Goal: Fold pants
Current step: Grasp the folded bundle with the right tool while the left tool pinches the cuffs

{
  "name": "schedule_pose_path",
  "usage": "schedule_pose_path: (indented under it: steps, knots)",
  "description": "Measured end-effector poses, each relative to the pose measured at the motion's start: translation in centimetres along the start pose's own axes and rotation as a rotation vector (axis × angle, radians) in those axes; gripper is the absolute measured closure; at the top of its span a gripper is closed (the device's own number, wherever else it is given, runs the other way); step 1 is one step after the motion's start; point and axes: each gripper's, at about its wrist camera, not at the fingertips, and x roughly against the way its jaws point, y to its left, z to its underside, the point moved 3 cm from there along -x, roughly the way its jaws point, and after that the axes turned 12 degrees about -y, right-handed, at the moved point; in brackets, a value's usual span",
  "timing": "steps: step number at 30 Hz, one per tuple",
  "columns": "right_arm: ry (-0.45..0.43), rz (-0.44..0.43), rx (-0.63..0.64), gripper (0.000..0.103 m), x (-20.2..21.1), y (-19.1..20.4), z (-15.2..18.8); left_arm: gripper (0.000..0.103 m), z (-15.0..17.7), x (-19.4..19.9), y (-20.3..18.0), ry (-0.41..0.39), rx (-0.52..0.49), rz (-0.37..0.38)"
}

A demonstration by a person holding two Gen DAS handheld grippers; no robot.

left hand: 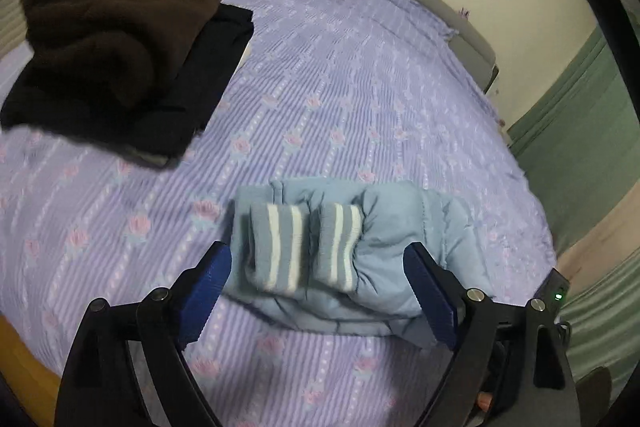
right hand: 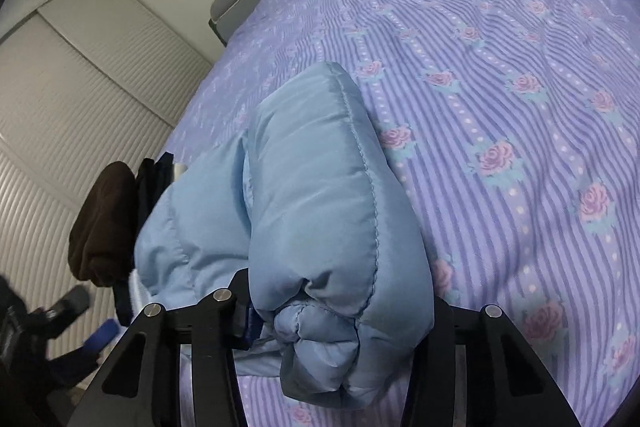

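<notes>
A: Pants (right hand: 320, 211), padded and pale blue, lie bundled on the striped floral bedspread (right hand: 520, 87); their bulk hides the right gripper (right hand: 340, 311) fingertips, so I cannot tell its spread.

B: And the left gripper (left hand: 318, 287)?

A: Spread wide around the striped cuffs (left hand: 304, 243), touching nothing. No readable writing anywhere.

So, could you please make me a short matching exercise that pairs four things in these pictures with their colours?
Things:
1. pants
2. cuffs
3. bedspread
4. fleece

Colours:
A. brown
B. purple stripes with pink roses
C. plain light blue, padded
D. grey-blue with white stripes

Pairs: 1-C, 2-D, 3-B, 4-A
</notes>
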Motion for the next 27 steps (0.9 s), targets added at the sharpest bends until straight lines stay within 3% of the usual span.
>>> schedule_pose_path:
  steps: [2, 8, 14, 17, 27]
  knots:
    - [-0.008, 0.016, 0.018, 0.057, 0.2, 0.2, 0.2, 0.014, 1.3, -0.4, 1.0, 0.052, 0.067, 0.008]
    - [-0.02, 0.036, 0.019, 0.057, 0.4, 0.2, 0.5, 0.012, 4.6, -2.0, 3.7, 0.098, 0.249, -0.011]
    - [-0.02, 0.033, 0.023, 0.057, 0.3, -0.2, 0.8, 0.012, 5.5, -2.6, 2.2, 0.051, 0.232, 0.063]
    - [-0.02, 0.032, 0.024, 0.057, 0.0, 0.0, 0.6, 0.005, 5.4, -2.5, 1.3, -0.006, 0.241, 0.113]
    - [-0.04, 0.051, 0.087, 0.057, 0.3, 0.3, 1.0, 0.005, 6.3, -4.8, 2.1, -0.016, 0.292, 0.061]
